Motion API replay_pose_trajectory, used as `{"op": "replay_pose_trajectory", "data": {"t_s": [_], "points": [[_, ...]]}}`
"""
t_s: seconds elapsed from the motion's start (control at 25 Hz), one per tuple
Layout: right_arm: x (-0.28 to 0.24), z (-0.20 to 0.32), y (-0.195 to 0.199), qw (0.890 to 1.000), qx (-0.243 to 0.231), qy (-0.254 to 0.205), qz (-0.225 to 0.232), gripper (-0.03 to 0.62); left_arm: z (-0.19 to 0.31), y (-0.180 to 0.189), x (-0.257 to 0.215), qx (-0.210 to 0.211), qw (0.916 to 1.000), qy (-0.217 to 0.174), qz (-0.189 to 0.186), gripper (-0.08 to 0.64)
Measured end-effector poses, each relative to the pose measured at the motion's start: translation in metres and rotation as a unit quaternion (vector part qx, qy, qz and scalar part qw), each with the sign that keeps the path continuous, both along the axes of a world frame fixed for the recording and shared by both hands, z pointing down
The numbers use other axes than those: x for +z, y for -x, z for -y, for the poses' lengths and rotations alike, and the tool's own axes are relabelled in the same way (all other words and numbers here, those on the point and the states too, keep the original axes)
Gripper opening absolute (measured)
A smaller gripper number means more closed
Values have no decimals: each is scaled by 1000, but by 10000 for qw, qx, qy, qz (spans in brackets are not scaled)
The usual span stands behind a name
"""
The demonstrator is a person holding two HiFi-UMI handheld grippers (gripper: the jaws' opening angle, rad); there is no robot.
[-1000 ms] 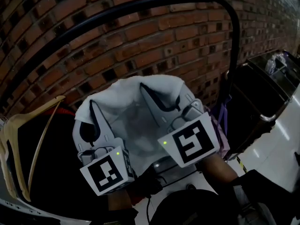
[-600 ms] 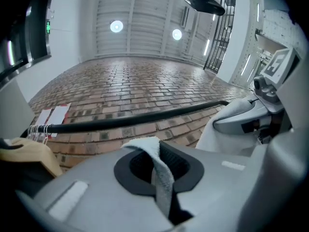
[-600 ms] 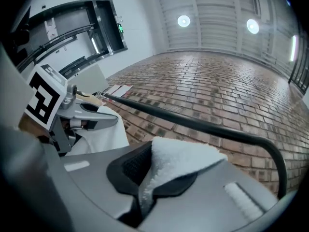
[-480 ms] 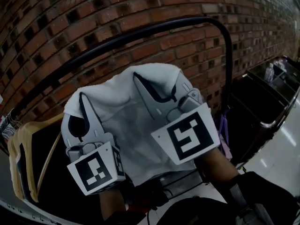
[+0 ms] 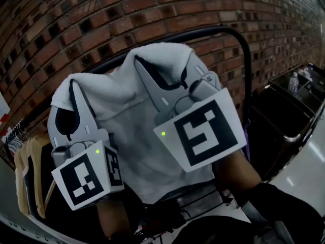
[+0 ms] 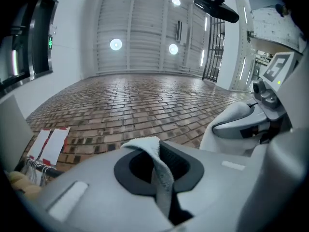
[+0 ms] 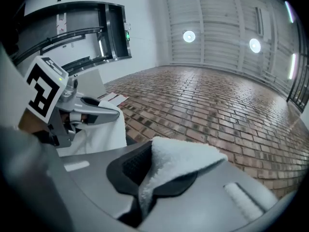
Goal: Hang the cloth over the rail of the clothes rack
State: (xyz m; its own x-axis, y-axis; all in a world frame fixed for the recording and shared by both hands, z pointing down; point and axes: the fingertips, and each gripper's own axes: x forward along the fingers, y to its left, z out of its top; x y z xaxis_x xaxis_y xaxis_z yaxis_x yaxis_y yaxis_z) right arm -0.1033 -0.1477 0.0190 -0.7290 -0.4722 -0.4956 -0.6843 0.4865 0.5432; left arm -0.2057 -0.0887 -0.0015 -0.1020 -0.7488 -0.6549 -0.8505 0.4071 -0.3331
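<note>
Head view
- Cloth: a white terry cloth (image 5: 133, 136) is held up by its two top corners. It hangs spread between the grippers, in front of the brick wall (image 5: 76, 14).
- Rail: the black rail (image 5: 213, 31) shows at the cloth's upper right and bends down at its right end. The cloth's top edge covers the rail's middle stretch (I cannot tell whether they touch).
- Left gripper (image 5: 72, 88): raised, with the cloth's left corner folded over its tips.
- Right gripper (image 5: 139, 65): raised higher, at the cloth's right corner.
- Hangers (image 5: 23, 179): pale, at the lower left.

Left gripper view
- Jaws: pressed together on a thin fold of cloth (image 6: 161, 170), which stands up from between the dark pads.
- Beyond: the right gripper (image 6: 251, 122) with cloth draped below it, at the right.

Right gripper view
- Jaws: clamped on a thick tuft of cloth (image 7: 181, 161) that bulges over the tips.
- Beyond: the left gripper (image 7: 89, 111) at the left, white cloth hanging under it.
</note>
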Motion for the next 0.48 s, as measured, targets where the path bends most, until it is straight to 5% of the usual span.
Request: {"op": "replay_pose_trajectory", "data": {"t_s": [0.48], "points": [[-98, 6, -11, 9953, 421, -869, 39, 12, -34, 24, -110, 61, 9956, -928, 137, 29]]}}
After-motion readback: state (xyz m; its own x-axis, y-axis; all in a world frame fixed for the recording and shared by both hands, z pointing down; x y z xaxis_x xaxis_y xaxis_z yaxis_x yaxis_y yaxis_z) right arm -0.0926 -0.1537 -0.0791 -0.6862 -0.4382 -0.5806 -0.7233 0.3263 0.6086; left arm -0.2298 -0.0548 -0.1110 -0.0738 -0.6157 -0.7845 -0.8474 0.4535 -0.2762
